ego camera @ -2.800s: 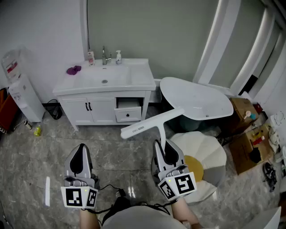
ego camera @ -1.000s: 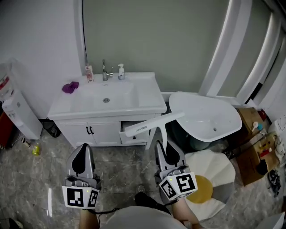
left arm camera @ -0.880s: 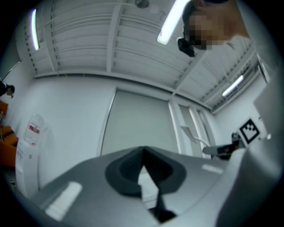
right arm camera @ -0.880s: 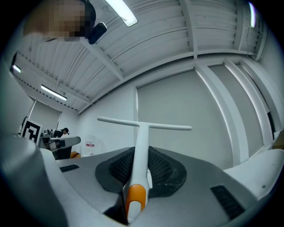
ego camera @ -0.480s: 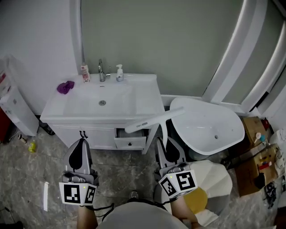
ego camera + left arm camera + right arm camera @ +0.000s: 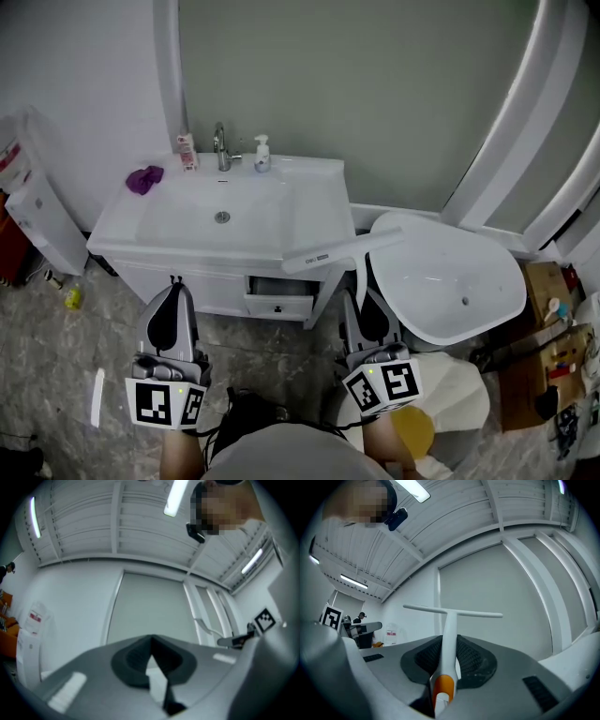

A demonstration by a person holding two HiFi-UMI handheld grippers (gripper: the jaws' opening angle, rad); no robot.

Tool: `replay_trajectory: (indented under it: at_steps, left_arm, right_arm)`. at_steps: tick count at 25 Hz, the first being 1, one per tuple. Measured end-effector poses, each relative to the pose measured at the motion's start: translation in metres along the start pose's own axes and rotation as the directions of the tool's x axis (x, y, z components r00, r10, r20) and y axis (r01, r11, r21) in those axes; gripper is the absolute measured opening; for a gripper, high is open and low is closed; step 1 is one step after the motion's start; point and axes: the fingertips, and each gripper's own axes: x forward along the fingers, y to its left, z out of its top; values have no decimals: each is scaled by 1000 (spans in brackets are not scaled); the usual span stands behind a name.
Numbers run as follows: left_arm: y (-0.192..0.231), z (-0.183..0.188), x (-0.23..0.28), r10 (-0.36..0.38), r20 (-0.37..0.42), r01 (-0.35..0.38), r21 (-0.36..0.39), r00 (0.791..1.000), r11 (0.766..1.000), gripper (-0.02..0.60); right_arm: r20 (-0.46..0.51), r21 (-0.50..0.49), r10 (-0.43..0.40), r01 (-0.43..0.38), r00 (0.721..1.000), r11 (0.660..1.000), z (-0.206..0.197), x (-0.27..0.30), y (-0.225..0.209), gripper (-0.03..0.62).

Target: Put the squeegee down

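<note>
A white squeegee (image 6: 342,251) with a long T-shaped blade and an orange-banded handle (image 6: 449,634) is held up in the air, in front of the right corner of the white vanity (image 6: 314,220). My right gripper (image 6: 362,300) is shut on its handle, and the right gripper view shows the handle (image 6: 443,686) clamped between the dark pads with the blade level ahead. My left gripper (image 6: 174,295) hovers before the vanity's left doors. It holds nothing, and its pads (image 6: 140,656) meet at the tip.
The vanity top carries a sink basin (image 6: 220,214), a faucet (image 6: 221,145), a soap bottle (image 6: 262,153) and a purple cloth (image 6: 143,178). A drawer (image 6: 279,287) stands ajar. A white tub (image 6: 469,281) leans at the right, with cardboard boxes (image 6: 553,375) beyond and a water dispenser (image 6: 37,220) at the left.
The vanity and the tub have come closer and shifted in the head view as both grippers moved forward together. The squeegee stays clamped in my right gripper.
</note>
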Motion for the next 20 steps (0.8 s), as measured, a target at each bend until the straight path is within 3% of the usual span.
replay_trajectory:
  at_steps: [7, 20]
  left_arm:
    - [22, -19, 23, 17, -27, -17, -4, 1000, 1000, 8]
    - [97, -48, 141, -65, 3, 65, -32, 998, 997, 8]
  right_arm:
    - [-18, 13, -7, 7, 1000, 1000, -13, 36, -8, 78]
    - [4, -1, -109, 109, 994, 994, -24, 156, -25, 78]
